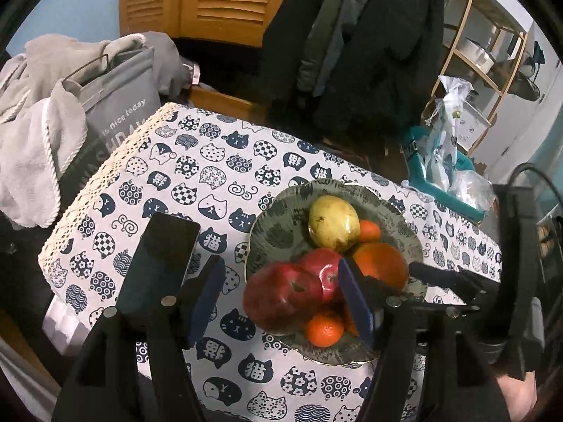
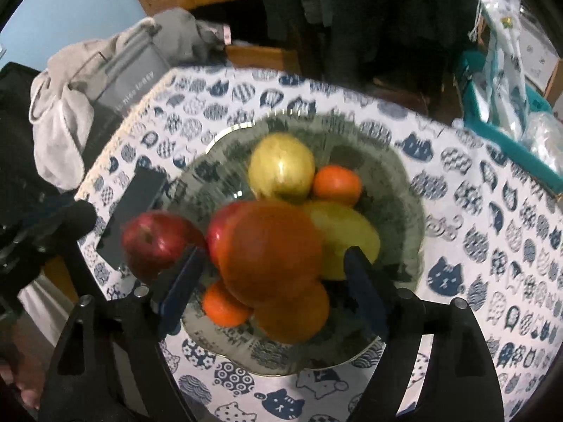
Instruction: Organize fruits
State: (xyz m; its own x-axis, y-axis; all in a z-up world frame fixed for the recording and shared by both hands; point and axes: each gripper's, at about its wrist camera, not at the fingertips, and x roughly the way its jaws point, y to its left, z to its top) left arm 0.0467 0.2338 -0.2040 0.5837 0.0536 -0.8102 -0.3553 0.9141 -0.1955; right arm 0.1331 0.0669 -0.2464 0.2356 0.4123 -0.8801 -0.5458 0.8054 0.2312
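Observation:
A green patterned plate [image 1: 274, 242] [image 2: 404, 190] on the cat-print tablecloth holds fruit. In the left wrist view a red apple [image 1: 281, 295] sits between my left gripper's [image 1: 281, 302] open blue fingers, beside a second red apple [image 1: 325, 263], an orange [image 1: 381, 263], a yellow-green fruit [image 1: 334, 221] and two mandarins [image 1: 323, 328]. In the right wrist view my right gripper [image 2: 271, 281] is open around a large orange [image 2: 271, 249] held above the plate. Another orange [image 2: 295, 313], mandarins [image 2: 336, 184], yellow fruits [image 2: 281, 167] and the red apple [image 2: 158, 239] lie around it.
A dark phone [image 1: 158, 267] [image 2: 133, 221] lies on the cloth left of the plate. A grey bag with towels [image 1: 70, 112] stands at the table's left edge. A teal box with plastic bags [image 1: 447, 172] sits at the right. Coats hang behind.

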